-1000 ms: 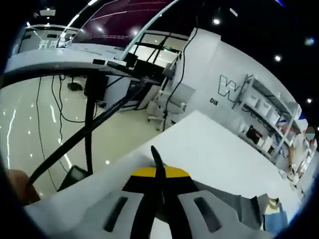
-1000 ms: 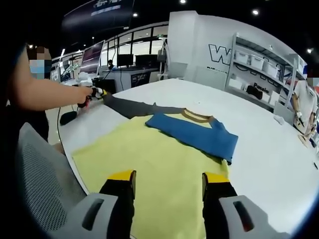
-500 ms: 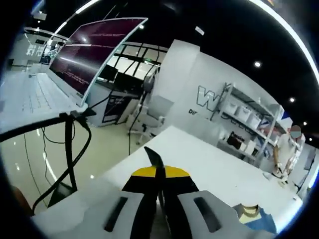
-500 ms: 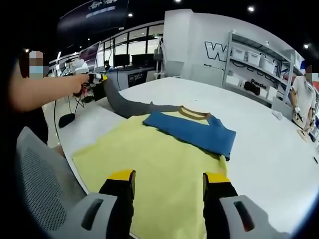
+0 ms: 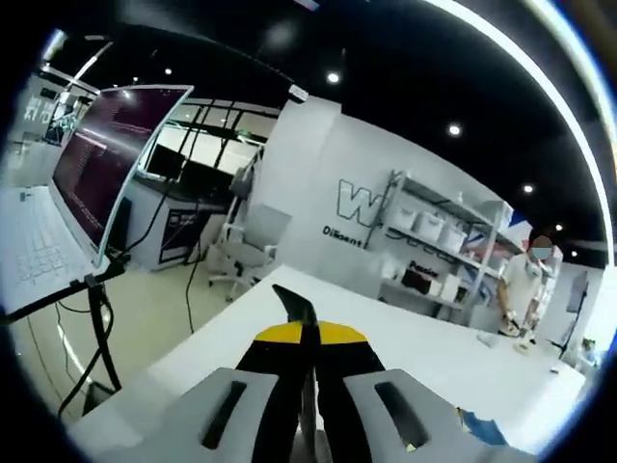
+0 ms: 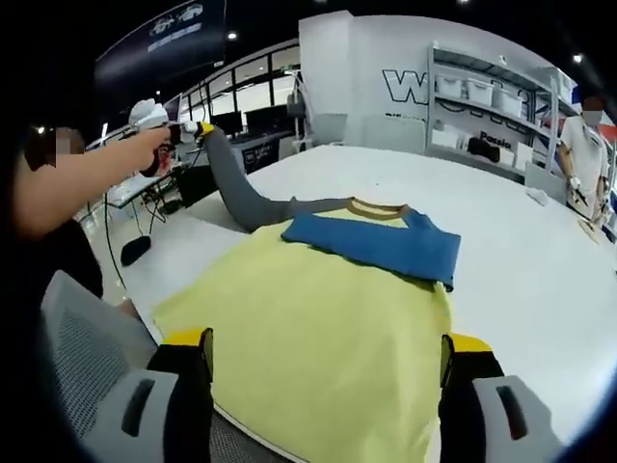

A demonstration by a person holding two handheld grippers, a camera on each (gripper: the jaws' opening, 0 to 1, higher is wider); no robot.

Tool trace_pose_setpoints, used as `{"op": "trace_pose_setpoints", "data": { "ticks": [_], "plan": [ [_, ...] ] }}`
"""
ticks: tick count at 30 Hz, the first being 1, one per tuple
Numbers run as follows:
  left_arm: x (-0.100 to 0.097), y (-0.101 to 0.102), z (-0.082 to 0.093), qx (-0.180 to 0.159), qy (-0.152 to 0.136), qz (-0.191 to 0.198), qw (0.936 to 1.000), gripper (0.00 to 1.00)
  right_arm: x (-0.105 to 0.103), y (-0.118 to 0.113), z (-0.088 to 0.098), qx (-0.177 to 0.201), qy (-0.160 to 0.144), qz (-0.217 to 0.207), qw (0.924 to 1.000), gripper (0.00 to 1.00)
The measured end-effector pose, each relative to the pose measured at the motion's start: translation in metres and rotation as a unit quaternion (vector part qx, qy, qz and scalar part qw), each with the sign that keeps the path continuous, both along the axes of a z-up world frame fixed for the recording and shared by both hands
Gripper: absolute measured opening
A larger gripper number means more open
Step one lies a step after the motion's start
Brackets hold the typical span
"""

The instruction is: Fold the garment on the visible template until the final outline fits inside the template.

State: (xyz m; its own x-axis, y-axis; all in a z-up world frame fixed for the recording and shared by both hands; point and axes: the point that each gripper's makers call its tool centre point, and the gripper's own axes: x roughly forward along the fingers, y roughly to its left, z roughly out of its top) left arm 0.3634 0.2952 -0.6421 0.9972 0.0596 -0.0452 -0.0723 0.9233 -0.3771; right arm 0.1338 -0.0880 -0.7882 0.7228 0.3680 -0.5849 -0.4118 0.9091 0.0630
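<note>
Left tool (image 5: 304,323): jaws pressed together, pinching the dark grey sleeve (image 6: 236,183) at its tip. In the right gripper view that tool (image 6: 193,128) sits far left, held up above the white worktop (image 6: 540,260) by the person's hand (image 6: 152,145), with the sleeve hanging from it in a curve down to the garment's collar area.

Right tool (image 6: 323,381): jaws spread wide, gripping nothing, hovering over the near edge of the garment.

Garment (image 6: 318,318): yellow body lies flat on the worktop, filling the near centre. Blue sleeve (image 6: 376,246) is folded across the far part of the body, just below the brown collar (image 6: 376,208). The grey sleeve is lifted off the worktop at the far left.

Template outline: cannot tell, nothing distinct from under the garment.

Grey mesh chair back (image 6: 87,357) near left. White shelving (image 6: 492,106) along the far wall, a person (image 6: 581,145) standing far right.
</note>
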Motion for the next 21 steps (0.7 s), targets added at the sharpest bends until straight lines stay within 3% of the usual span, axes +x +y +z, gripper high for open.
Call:
{"op": "trace_pose_setpoints", "data": {
  "ticks": [7,12,18,21],
  "plan": [
    [0.000,-0.044,0.037,0.025,-0.033,-0.043,0.9982,0.00,-0.002,0.003,0.001,0.007,0.000,0.004,1.0000,1.00],
    [0.000,-0.070,0.052,0.036,-0.047,-0.066,0.9961,0.00,-0.003,0.007,0.002,0.009,-0.005,0.012,0.9999,0.99],
    [0.000,-0.110,0.070,0.050,-0.067,-0.104,0.9910,0.00,-0.005,0.009,0.001,0.009,-0.001,0.020,0.9998,0.99],
    [0.000,-0.143,0.076,0.068,-0.075,-0.138,0.9852,0.00,-0.006,0.011,0.001,0.010,-0.001,0.025,0.9996,0.99]
  ]
}}
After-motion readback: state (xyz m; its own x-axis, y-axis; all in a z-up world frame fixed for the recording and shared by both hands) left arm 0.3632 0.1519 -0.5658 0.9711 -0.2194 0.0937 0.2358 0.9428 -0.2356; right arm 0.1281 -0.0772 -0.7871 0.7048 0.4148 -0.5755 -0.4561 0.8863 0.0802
